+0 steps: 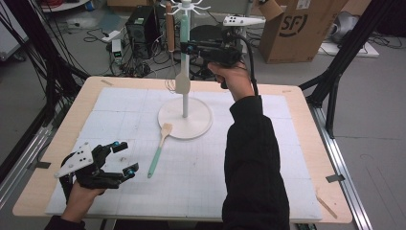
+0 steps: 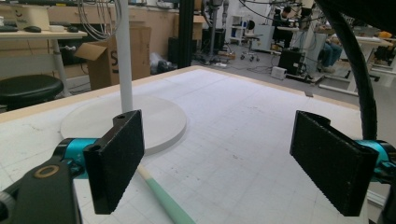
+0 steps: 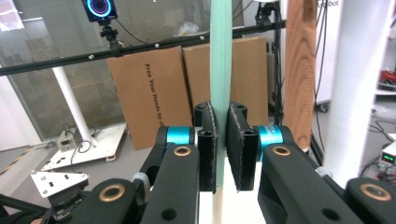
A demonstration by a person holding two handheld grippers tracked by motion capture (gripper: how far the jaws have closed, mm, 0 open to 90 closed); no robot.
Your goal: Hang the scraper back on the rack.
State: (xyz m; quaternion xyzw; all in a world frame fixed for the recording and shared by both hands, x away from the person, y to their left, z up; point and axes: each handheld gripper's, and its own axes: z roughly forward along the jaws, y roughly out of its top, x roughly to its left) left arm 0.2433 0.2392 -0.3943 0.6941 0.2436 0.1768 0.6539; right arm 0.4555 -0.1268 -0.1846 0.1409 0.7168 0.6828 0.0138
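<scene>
Cluttered lab floor lay behind the white mat [image 1: 268, 143], where a hook stand [image 1: 185, 103] stood. Raised beside its pole, the right gripper [image 1: 191, 48] clamped a green-handled spatula [image 1: 182, 82] upright, probably for hanging; the left gripper [image 1: 125, 157] waited, jaws apart, near a second spatula [image 1: 159, 148] at the stand's base.

1. My left gripper [image 1: 125, 156] has a black frame, teal collars behind the jaws and a grey three-cornered plate [image 1: 74, 161] dotted with dark holes.
2. Its pads [image 2: 116, 158] are flat, black, rough-textured rectangles; a brass-ringed pivot [image 2: 45, 171] sits in the black link below.
3. My right gripper [image 3: 221, 151] shows the same black links, brass-ringed pivots and teal collars [image 3: 180, 136], with ribbed black pads.
4. A thick black cable [image 1: 249, 57] loops from it, and a pale three-cornered plate [image 1: 242, 21] rides above.
5. My right sleeve [image 1: 253, 163] is black, loose and creased.
</scene>
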